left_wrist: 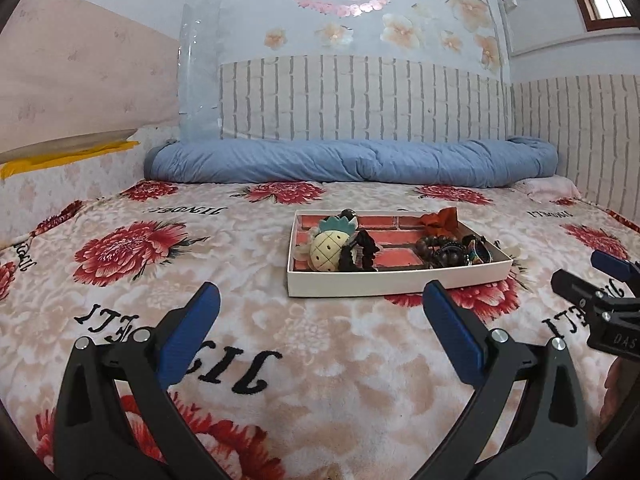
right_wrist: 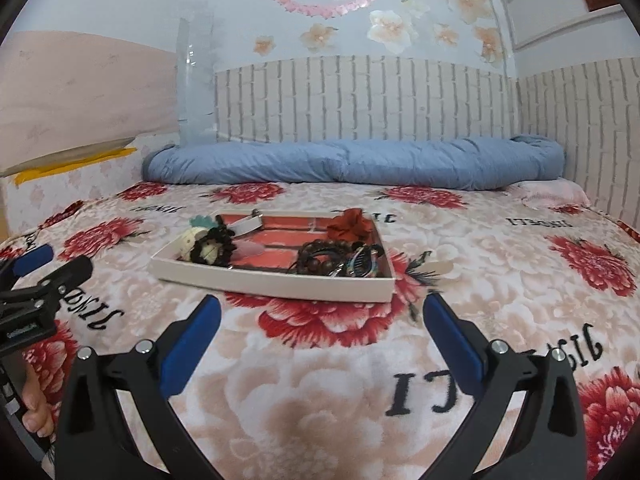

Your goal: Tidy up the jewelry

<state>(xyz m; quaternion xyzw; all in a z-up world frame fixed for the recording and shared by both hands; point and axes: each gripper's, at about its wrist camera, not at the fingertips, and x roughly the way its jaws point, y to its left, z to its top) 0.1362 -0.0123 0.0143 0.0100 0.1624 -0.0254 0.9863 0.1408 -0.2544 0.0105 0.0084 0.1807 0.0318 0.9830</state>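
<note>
Here, a shallow tray point(right_wrist: 280, 286) of jewelry lies on the bed point(right_wrist: 320, 400), long axis running left to right, just beyond both grippers, left gripper point(left_wrist: 320, 312) and right gripper point(right_wrist: 320, 316), each with jaws wide apart and empty, the right seeming slightly nearer.

Bed point(left_wrist: 120, 216) w/ floral blanket point(left_wrist: 320, 360), tray on top

White shallow tray point(left_wrist: 400, 280) sits mid-bed on the red-flower blanket; rolled blue quilt point(left_wrist: 352, 160) lies along the far edge by the wall, pinkish cloth point(right_wrist: 556, 194) at its right end, poss. a pillow.
</note>
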